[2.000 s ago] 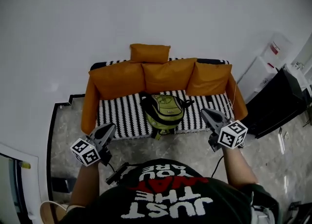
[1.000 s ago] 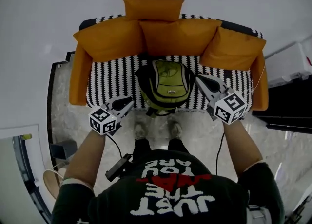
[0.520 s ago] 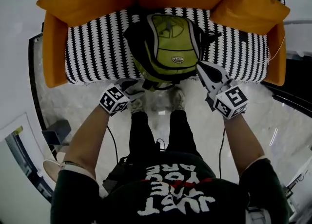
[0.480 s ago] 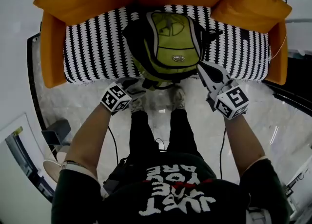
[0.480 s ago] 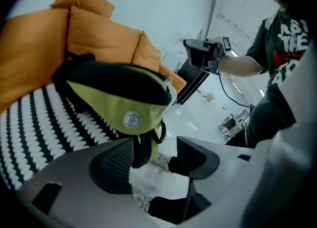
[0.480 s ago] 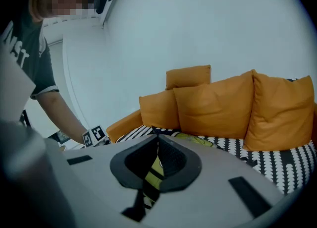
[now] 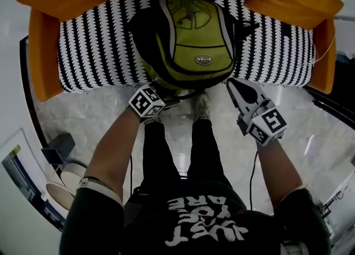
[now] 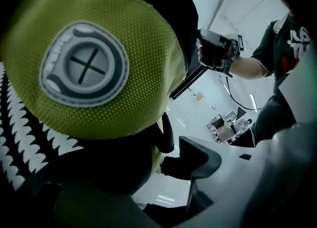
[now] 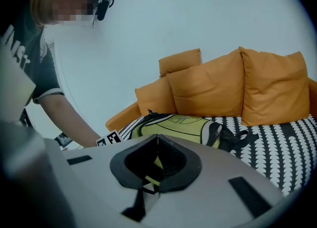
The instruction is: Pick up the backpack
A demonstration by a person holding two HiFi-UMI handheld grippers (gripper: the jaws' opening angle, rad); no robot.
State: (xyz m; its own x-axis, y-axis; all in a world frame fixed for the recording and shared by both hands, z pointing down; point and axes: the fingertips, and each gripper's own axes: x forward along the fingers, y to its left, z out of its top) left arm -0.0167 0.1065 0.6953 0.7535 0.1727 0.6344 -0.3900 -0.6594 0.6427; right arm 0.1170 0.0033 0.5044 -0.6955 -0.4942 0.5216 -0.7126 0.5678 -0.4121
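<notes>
Backpack (image 7: 191,40): lime-green mesh panels, black trim and straps. Emblem (image 8: 84,71) on it: round, grey, with a dark cross. Sofa seat (image 7: 94,49): black-and-white rows of scalloped stripes. Cushions (image 9: 218,85) and armrest (image 7: 41,54): plain orange. Floor (image 7: 94,121): pale grey, marbled veining. Right tool (image 9: 157,142): light grey body, black pads. Its cube (image 7: 267,126): white with black square markers. T-shirt (image 7: 205,220): black, white and red print. Trousers (image 7: 155,154): black. Wall (image 9: 173,14): plain white.

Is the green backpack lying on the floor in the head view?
No, the backpack rests up on the black-and-white patterned sofa seat.
</notes>
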